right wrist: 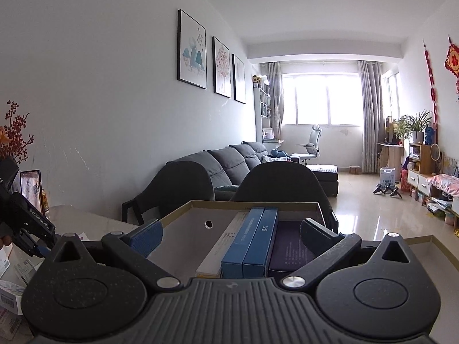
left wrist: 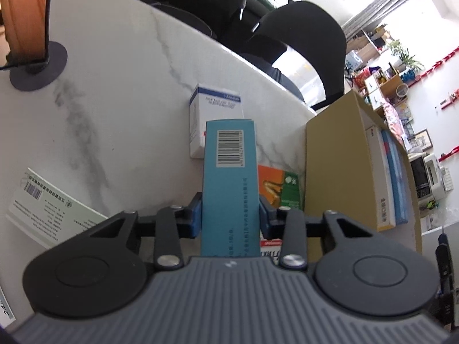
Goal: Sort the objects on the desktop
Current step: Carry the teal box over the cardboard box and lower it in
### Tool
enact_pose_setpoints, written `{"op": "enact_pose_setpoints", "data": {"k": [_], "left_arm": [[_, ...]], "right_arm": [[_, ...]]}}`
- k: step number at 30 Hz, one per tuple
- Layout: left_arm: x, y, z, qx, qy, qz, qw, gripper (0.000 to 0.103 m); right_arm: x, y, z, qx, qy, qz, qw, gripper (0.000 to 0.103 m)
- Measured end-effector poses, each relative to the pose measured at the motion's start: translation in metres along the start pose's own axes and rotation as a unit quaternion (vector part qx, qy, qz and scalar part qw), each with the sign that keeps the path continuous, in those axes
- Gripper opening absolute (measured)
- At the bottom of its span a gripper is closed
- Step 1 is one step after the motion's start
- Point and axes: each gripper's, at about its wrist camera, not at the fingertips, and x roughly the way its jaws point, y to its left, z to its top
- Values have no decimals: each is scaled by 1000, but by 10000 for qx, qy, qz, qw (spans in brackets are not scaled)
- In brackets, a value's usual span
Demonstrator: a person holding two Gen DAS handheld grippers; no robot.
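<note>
On the marble table (left wrist: 120, 86), the left gripper (left wrist: 229, 215) clamps a long box (left wrist: 229, 177) that reaches forward. Beyond its far end lies a small carton (left wrist: 212, 120); beneath it, to the right, a flat packet (left wrist: 279, 186). A cardboard box (left wrist: 335, 157) stands right of these, holding upright boxes (left wrist: 393, 177). A leaflet-like box (left wrist: 48, 206) lies near left.

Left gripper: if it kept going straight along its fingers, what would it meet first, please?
Probably the white box on the marble table: it stands just beyond the teal box clamped in the left gripper, though depth is unclear.
</note>
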Motion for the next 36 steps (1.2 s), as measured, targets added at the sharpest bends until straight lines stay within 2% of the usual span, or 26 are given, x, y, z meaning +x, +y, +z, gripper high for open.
{"op": "enact_pose_setpoints", "data": {"k": [14, 28, 31, 36], "left_arm": [[-21, -76, 18, 637, -582, -445, 9953, 35], [8, -154, 16, 1207, -485, -898, 9874, 35], [23, -169, 13, 1325, -483, -872, 9862, 35], [46, -192, 6, 1577, -685, -527, 9837, 35]], "right_arm": [[7, -7, -2, 195, 92, -52, 9998, 103], [10, -16, -1, 410, 109, -79, 9991, 103], [10, -18, -1, 456, 112, -84, 9989, 103], [10, -21, -1, 508, 110, -101, 9986, 103]]}}
